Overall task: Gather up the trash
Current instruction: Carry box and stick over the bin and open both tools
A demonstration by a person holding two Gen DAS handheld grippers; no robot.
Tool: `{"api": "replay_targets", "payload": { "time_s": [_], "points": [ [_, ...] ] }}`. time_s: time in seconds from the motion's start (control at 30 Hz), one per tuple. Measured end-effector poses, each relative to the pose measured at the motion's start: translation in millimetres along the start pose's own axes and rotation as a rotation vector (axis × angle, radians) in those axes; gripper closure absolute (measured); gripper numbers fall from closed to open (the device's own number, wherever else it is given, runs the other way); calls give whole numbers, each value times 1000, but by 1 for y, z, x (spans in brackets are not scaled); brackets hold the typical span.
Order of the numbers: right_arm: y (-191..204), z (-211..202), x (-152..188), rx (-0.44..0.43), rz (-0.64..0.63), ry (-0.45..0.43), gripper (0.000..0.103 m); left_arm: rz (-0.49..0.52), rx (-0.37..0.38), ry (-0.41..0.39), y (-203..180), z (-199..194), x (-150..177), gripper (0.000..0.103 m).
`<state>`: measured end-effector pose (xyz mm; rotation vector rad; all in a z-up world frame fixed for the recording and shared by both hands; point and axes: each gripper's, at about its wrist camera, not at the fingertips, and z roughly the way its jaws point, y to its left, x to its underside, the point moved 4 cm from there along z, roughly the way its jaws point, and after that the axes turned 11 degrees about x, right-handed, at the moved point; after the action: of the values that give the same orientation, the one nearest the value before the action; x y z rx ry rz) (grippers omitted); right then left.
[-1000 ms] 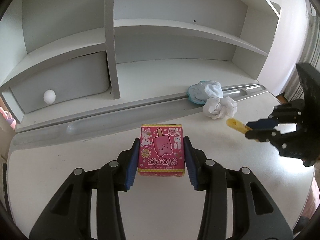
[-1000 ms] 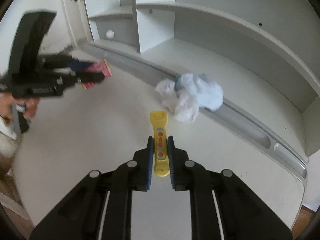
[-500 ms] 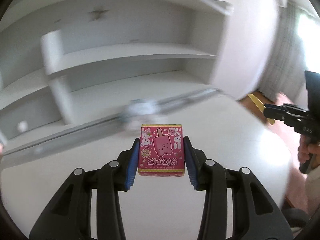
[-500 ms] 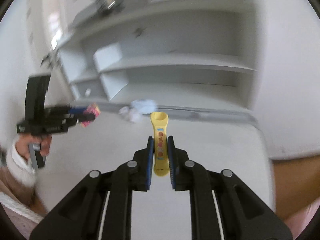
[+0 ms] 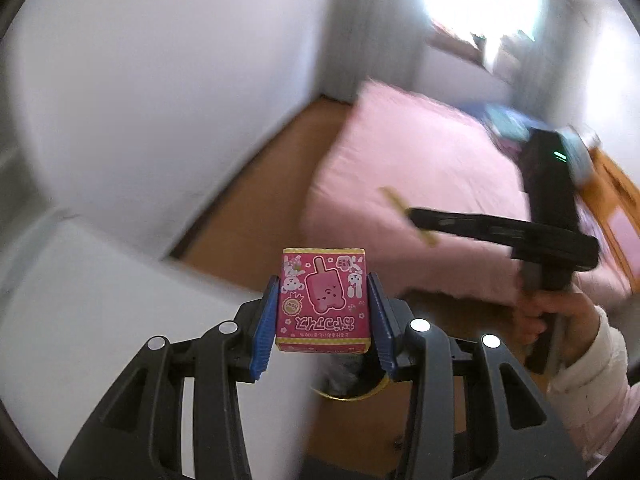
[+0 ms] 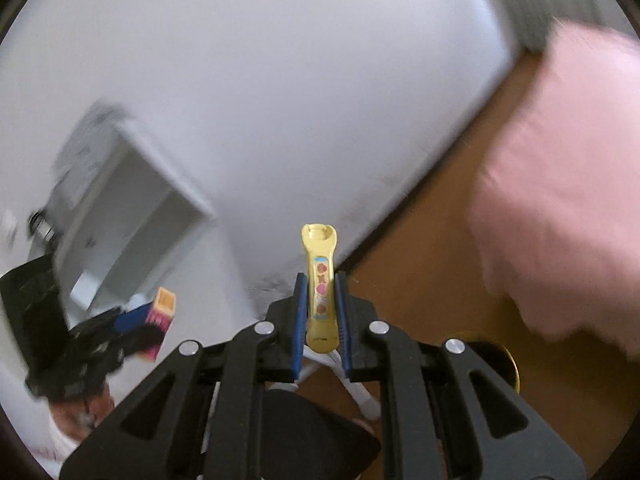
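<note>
My left gripper is shut on a pink popsicle box and holds it in the air past the white desk's corner. My right gripper is shut on a yellow plastic stick with coloured shapes on it. In the left wrist view the right gripper shows at the right, over the bed, with the yellow stick in it. In the right wrist view the left gripper shows at the lower left with the box. Both views are blurred.
A pink bed lies on the brown wooden floor to the right. A round bin with a yellow rim shows below the right gripper and below the left one. White wall and desk side stand left.
Both grippers have swung away from the desk and shelves to the right, towards the floor, bed and bin. Each keeps hold of its item. The crumpled tissues have left view.
</note>
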<state>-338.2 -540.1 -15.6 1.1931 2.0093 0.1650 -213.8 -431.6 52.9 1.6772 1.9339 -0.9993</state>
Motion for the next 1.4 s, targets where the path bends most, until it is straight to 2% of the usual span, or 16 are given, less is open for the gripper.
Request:
{"api": "replay_targets", "payload": {
  "time_s": [0.1, 0.17, 0.23, 0.33, 0.47, 0.83, 0.87, 0.9, 0.93, 0.97, 1.0, 1.03, 1.1, 1.2, 1.3, 1.4],
  "points": [
    [-58, 34, 28, 133, 55, 100, 89, -13, 89, 110, -29, 78, 17, 62],
    [-93, 64, 49, 136, 139, 219, 89, -60, 114, 189, -29, 128, 38, 62],
    [-110, 81, 60, 125, 168, 284, 89, -124, 86, 294, -14, 180, 66, 62],
    [-128, 96, 71, 169, 141, 347, 89, -230, 61, 384, 11, 225, 93, 62],
    [-134, 103, 77, 188, 98, 374, 89, -311, 82, 410, 21, 247, 98, 62],
    [-152, 106, 93, 119, 175, 433, 89, -303, 92, 447, 20, 258, 103, 62],
    [-151, 106, 93, 111, 174, 433, 89, -301, 84, 446, 20, 259, 103, 55],
    [-150, 109, 92, 107, 171, 435, 87, -301, 79, 446, 20, 258, 103, 26],
    [-148, 109, 92, 112, 171, 437, 73, -302, 68, 434, 20, 257, 101, 11],
    [-149, 109, 92, 139, 168, 442, 34, -301, 55, 407, 19, 254, 98, 6],
    [-152, 108, 91, 165, 166, 435, 17, -293, 46, 378, 18, 251, 95, 6],
    [-152, 104, 87, 191, 166, 409, 10, -277, 49, 371, 15, 249, 91, 6],
    [-152, 87, 71, 229, 171, 316, 10, -231, 43, 356, 8, 242, 84, 6],
    [-162, 43, 42, 407, 166, 97, 9, -105, -21, 268, -13, 213, 60, 6],
    [-171, -10, 23, 660, 145, -153, 7, 31, -51, 84, -40, 145, 20, 6],
    [-171, -37, 18, 751, 136, -274, 7, 114, -153, -83, -37, 66, -5, 6]
  ]
}}
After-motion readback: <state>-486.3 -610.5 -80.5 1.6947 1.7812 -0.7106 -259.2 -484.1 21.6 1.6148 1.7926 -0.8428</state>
